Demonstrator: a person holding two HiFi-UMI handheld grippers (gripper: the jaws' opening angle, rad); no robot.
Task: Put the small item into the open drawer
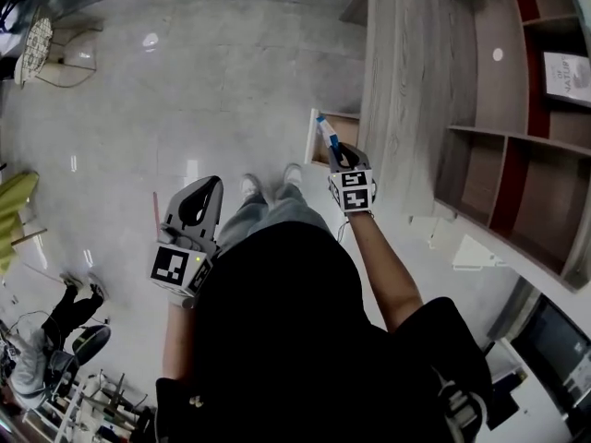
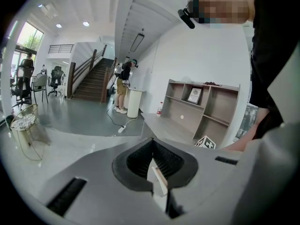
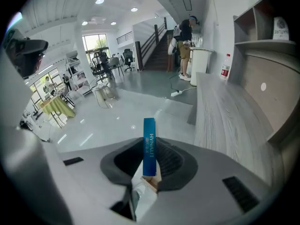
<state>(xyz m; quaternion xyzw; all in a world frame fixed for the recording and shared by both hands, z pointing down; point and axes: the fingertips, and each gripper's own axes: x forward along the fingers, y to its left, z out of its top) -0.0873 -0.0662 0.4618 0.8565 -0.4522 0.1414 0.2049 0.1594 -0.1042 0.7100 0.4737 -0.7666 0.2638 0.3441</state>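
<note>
The small item [image 1: 327,133] is a slim blue and white box. My right gripper [image 1: 340,155] is shut on it, and it sticks out past the jaws. In the right gripper view the blue box [image 3: 149,144] stands upright between the pads of the right gripper [image 3: 149,168]. It hangs just above the open drawer [image 1: 339,124], which juts from under the long wooden counter [image 1: 397,90]. My left gripper [image 1: 203,197] is held out over the floor, well left of the drawer. In its own view the left gripper [image 2: 153,165] is shut with nothing in it.
A wooden shelf unit [image 1: 517,155] rises behind the counter at the right. My own shoes [image 1: 268,185] stand on the glossy grey floor. Another person [image 1: 65,307] is at the lower left. At the counter's far end are a bottle [image 3: 226,65], a white bin [image 3: 199,60] and a person [image 3: 185,36].
</note>
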